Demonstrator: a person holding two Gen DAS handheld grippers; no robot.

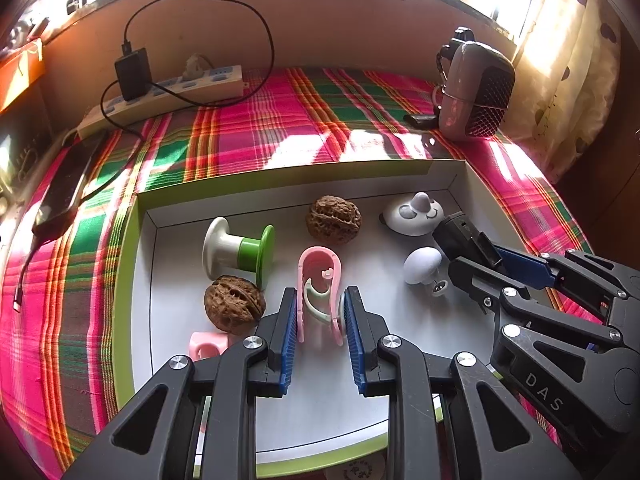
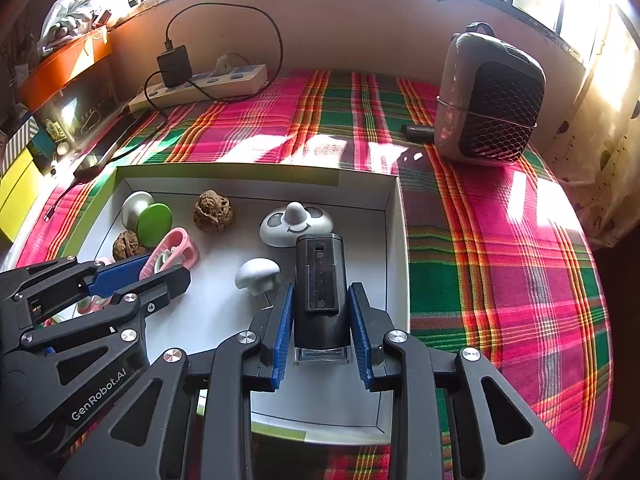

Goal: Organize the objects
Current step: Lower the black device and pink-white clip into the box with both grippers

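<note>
A shallow white box with a green rim (image 1: 132, 264) lies on the plaid cloth. My left gripper (image 1: 320, 312) is shut on a pink clip (image 1: 320, 276) inside the box; it also shows in the right wrist view (image 2: 176, 252). My right gripper (image 2: 320, 308) is shut on a black rectangular device (image 2: 320, 276) over the box's right part; the device shows in the left wrist view (image 1: 464, 236). In the box lie two walnuts (image 1: 334, 220) (image 1: 234, 304), a white-and-green spool (image 1: 240, 250), a white panda-face piece (image 1: 414, 214), a white mushroom-shaped knob (image 1: 420, 264) and a small pink piece (image 1: 206, 344).
A power strip (image 1: 168, 92) with a black charger (image 1: 132, 74) and cable lies at the back left. A phone (image 1: 66, 188) lies left of the box. A grey mesh-fronted speaker (image 2: 488, 100) stands at the back right, a small black object (image 2: 416, 132) beside it. The wall runs behind.
</note>
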